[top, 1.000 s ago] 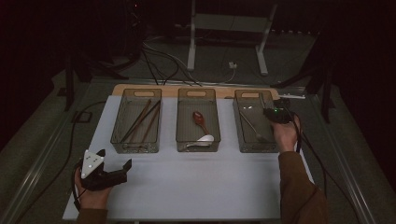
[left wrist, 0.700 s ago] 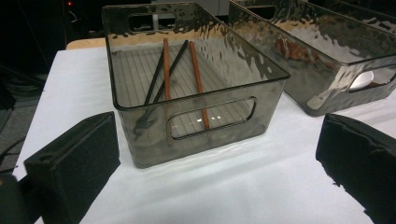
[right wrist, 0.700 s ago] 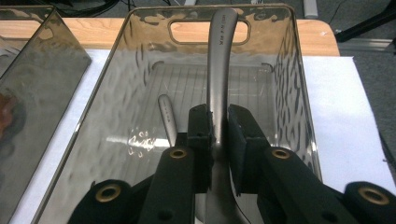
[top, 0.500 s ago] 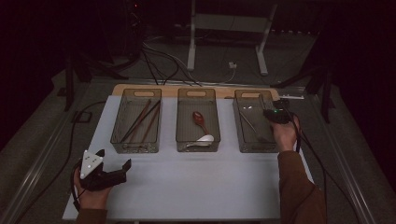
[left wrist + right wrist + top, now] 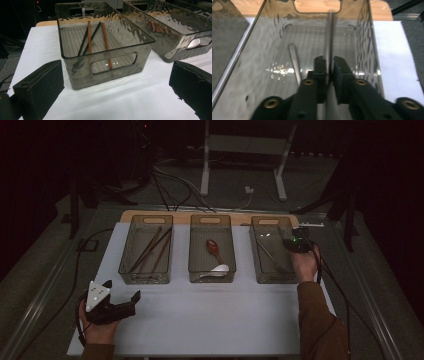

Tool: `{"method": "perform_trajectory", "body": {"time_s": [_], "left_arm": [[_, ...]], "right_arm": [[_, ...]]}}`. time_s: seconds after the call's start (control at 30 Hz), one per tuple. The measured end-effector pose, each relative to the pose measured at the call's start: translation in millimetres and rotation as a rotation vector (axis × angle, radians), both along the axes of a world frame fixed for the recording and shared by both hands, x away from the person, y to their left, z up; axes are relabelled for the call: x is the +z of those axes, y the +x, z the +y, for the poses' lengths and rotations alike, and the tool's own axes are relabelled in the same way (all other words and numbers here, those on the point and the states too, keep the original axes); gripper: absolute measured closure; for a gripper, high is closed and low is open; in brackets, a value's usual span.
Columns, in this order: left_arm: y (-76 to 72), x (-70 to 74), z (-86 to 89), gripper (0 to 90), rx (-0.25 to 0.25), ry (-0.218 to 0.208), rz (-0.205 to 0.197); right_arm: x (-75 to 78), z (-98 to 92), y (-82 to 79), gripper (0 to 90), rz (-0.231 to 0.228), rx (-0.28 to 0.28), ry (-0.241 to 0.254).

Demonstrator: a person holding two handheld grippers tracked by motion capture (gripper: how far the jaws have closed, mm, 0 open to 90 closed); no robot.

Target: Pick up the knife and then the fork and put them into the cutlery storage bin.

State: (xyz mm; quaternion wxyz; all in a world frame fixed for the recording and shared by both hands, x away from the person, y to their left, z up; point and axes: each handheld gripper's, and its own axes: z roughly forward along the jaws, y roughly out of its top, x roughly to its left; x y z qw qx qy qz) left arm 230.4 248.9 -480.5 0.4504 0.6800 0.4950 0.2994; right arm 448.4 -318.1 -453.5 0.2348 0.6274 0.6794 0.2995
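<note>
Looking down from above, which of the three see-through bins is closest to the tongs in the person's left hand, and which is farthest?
From the left tongs, at the table's near left:
1. The bin with chopsticks, on the left, just ahead of them.
2. The bin with spoons, in the middle.
3. The bin with metal cutlery, far right, where the right tongs work.

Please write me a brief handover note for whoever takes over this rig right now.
Right gripper: shut on a thin metal utensil handle, over the right bin; its fingers have just been closing. A second metal utensil lies in that bin.
Left gripper: open, holding nothing, resting on the white table in front of the left bin, which holds chopsticks.
Middle bin: two spoons.
Done: utensil gripped.
Left: probably lifting it out; where it goes is unclear.
</note>
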Motion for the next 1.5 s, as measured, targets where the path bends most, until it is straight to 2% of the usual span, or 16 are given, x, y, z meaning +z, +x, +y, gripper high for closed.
{"method": "perform_trajectory", "body": {"time_s": [0.1, 0.3, 0.43, 0.57, 0.63, 0.73, 0.9, 0.97, 1.07, 1.17, 1.37, 1.5], "left_arm": [[0.0, -0.1, -0.1, 0.7, 0.000, -0.001, 0.000], [0.1, -0.4, -0.7, 0.7, -0.001, 0.002, 0.000], [0.3, -0.5, -1.3, 0.7, -0.002, 0.005, 0.002], [0.4, -0.7, -1.1, 0.6, -0.001, 0.005, 0.002], [0.3, -0.7, -1.2, 0.7, -0.002, 0.006, 0.001], [0.1, -0.4, -1.8, 0.7, -0.003, 0.006, 0.001], [0.5, -0.9, -2.5, 0.7, -0.006, 0.006, 0.003], [0.5, -0.7, -2.7, 0.7, -0.005, 0.007, 0.002], [0.5, -0.8, -2.7, 0.7, -0.004, 0.008, 0.004], [0.6, -0.7, -2.2, 0.7, -0.003, 0.008, 0.004], [1.0, -0.5, -1.5, 0.7, -0.002, 0.009, 0.004], [1.1, 0.0, -1.2, 0.7, -0.002, 0.010, 0.003]], "right_arm": [[6.2, -1.5, 0.4, 90.0, -0.002, -0.021, -0.004], [7.9, -3.2, -2.4, 89.3, -0.001, -0.009, 0.006], [5.8, -1.7, -4.2, 79.3, 0.005, 0.027, 0.030], [5.9, 3.9, -7.9, 73.1, 0.030, 0.068, 0.003], [6.5, 5.1, -10.9, 71.8, 0.023, 0.077, -0.014], [7.6, 3.5, -15.1, 69.8, 0.014, 0.083, 0.013], [6.3, 1.2, -22.5, 55.4, -0.012, 0.110, 0.052], [5.1, -0.5, -25.0, 52.9, -0.018, 0.127, 0.087], [3.6, -1.3, -28.0, 45.2, -0.021, 0.131, 0.097], [2.5, -3.2, -30.0, 36.2, -0.020, 0.130, 0.131], [4.0, -3.0, -36.5, 18.1, -0.042, 0.118, 0.147], [7.0, -0.7, -41.9, 12.4, -0.061, 0.113, 0.149]]}}
